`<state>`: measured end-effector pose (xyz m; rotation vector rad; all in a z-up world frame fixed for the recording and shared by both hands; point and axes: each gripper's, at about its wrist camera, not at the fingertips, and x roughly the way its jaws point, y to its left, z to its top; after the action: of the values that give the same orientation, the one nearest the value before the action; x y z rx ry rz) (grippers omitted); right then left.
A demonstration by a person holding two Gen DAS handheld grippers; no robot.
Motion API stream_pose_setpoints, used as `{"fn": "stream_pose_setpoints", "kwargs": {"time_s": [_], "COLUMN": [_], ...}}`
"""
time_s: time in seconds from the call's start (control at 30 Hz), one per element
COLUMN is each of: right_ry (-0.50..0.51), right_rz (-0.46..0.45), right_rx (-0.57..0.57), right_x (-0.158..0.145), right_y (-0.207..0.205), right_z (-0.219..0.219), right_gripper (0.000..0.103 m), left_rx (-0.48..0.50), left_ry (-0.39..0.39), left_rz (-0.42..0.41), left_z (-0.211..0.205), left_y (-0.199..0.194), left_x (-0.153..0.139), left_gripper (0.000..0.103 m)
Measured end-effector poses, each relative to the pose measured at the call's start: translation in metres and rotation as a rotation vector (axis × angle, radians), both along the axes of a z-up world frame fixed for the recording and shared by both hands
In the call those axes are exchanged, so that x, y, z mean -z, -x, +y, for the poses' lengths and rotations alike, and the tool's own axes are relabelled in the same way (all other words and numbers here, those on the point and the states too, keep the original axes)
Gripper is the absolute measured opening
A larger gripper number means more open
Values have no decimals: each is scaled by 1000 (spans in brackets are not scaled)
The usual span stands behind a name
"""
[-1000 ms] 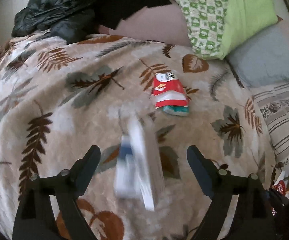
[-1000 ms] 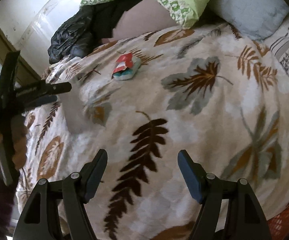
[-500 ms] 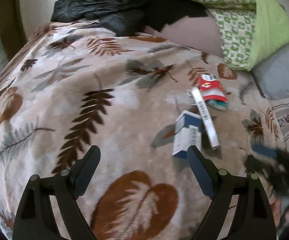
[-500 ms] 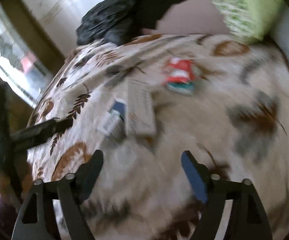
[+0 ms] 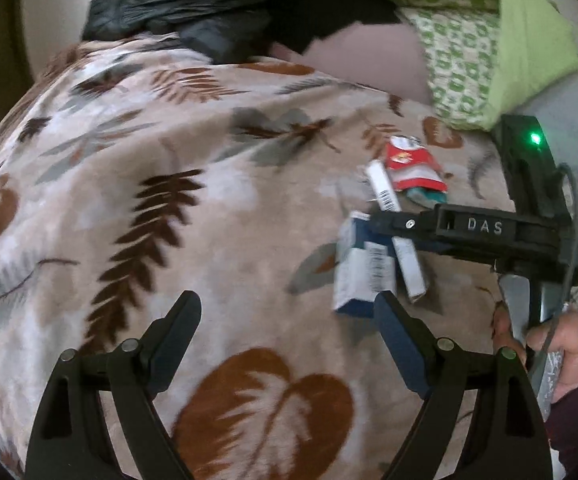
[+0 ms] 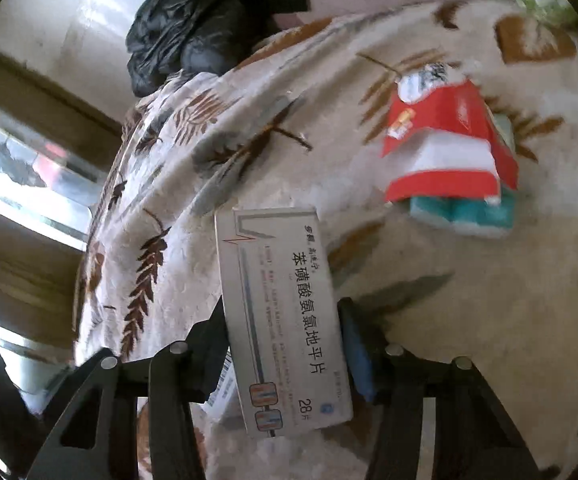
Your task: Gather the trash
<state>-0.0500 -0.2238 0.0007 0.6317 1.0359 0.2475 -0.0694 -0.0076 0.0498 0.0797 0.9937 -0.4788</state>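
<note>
Your right gripper (image 6: 285,336) has its jaws closed on the long sides of a flat white medicine box (image 6: 285,320), which stands at lower centre of the right wrist view and blocks what lies directly under it. Only a barcoded corner of a second box (image 6: 221,392) peeks out at its lower left; the left wrist view shows that one fully as a blue and white box (image 5: 363,276) lying on the blanket (image 5: 169,200), with the white box (image 5: 407,268) leaning across its right side, seen edge-on. There the black bar of your right gripper (image 5: 449,230) crosses both boxes, so you cannot see from that side where the jaws meet the carton.

Just beyond the boxes, a red and white wrapper (image 6: 445,148) lies on a teal packet (image 6: 465,208), most of which is covered. The same pair sits small at right of centre in the left view.

Your left gripper (image 5: 289,320) hangs above the blanket with its jaws wide apart and nothing between them; its right fingertip overlaps the blue box's near corner in the frame, and whether they touch is unclear.

Open blanket fills the left half of the left view. A black bag (image 5: 193,4) and a green pillow (image 5: 489,40) line the top edge. Your right hand (image 5: 561,352) is cut off at lower right.
</note>
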Motion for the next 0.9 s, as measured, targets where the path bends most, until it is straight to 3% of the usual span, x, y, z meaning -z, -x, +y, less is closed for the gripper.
{"fn": "stream_pose_setpoints", "kwargs": {"time_s": [0.1,0.3,0.43,0.47,0.5,0.6,0.9], "right_ry": [11,142,171,170,168,154,127], "right_rz": [1,-26,-5,-4,-6,-17,-81], "right_rx": [-8,39,88,106,117,166,238], "right_x": [-3,-28,-28,-27,-27,-28,-46], "right_y": [13,73,113,124,132,159,209], "right_z": [-2,-31,-52,-57,-61,-68,-67], "right_gripper": [55,56,56,56,56,56,56], "left_rx": [29,99,141,144,138,103,5], "left_ry": [-41,-83,-150,-160,-181,-177,-217], "left_rz": [-17,-13,-7,-7,0,32,-118], "left_z": [-21,-59,-87,-89,-91,-86,-61], "left_y": [-1,-14,-23,-22,-22,-15,46], "left_x": [4,17,34,36,39,38,-29], "left_gripper": [87,87,87,72,35,33,33]}}
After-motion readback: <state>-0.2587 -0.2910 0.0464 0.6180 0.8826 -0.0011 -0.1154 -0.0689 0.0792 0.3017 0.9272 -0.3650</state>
